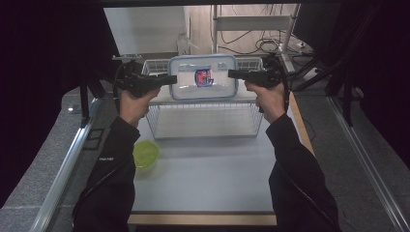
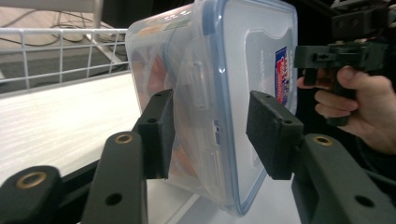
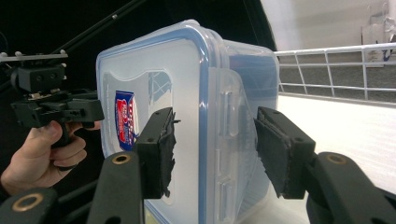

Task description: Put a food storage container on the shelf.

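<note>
A clear lock-lid box (image 1: 203, 77) with a blue seal and a red-and-blue label stands on its edge on a white board in a wire basket (image 1: 208, 126), lid towards me. My left gripper (image 1: 171, 79) reaches in from the left, and its pads flank the box's side latch (image 2: 201, 93). A narrow gap shows on the lid side, so it is open. My right gripper (image 1: 232, 74) comes from the right. Its jaws straddle the opposite edge (image 3: 205, 93) of the box and stand slightly apart from it, open.
A lime-green bowl (image 1: 145, 153) sits on the grey table by my left forearm. White wire rails (image 2: 60, 51) rim the basket behind the box. A metal shelf frame and cables stand at the far side, with dark curtains on both sides.
</note>
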